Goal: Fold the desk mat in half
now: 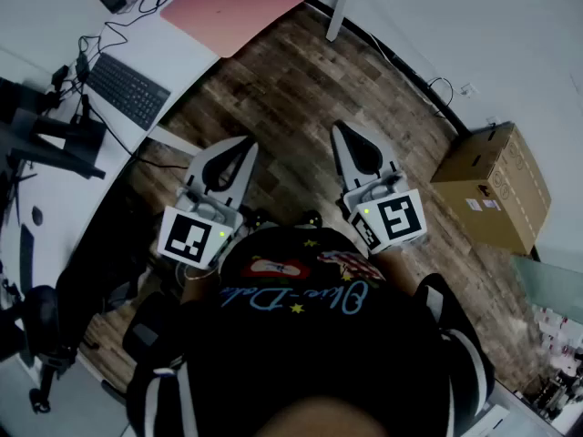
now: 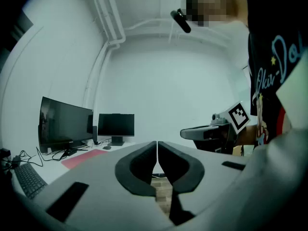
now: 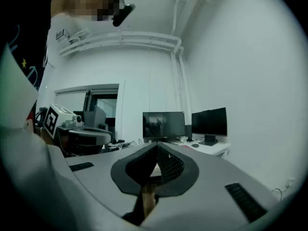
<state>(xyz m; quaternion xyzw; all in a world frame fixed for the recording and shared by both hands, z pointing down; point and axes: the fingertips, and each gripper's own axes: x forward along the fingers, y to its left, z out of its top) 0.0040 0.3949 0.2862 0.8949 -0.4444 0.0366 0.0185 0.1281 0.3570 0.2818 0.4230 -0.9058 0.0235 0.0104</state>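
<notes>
Our left gripper (image 2: 157, 149) has its jaws pressed together with nothing between them, and the right gripper (image 3: 156, 150) is the same: closed and empty. Both are held close in front of the body, over the wood floor (image 1: 291, 89), tips pointing away from us. The desk mat (image 1: 239, 3) – the pink sheet – lies flat and unfolded on the far end of the white desk (image 1: 187, 57), well apart from both grippers, ahead and somewhat to the left. The left gripper is the nearer one, though only slightly. The mat's long side seems to run along the desk's near edge, slanting from near-left to far-right, and its far part is cut off at the top of the head view. A keyboard (image 1: 127, 89) sits on the desk to the mat's left, and a cardboard box (image 1: 496, 185) stands on the floor at the right. We judge that folding has not begun – we must first step up to the desk and open the jaws.
</notes>
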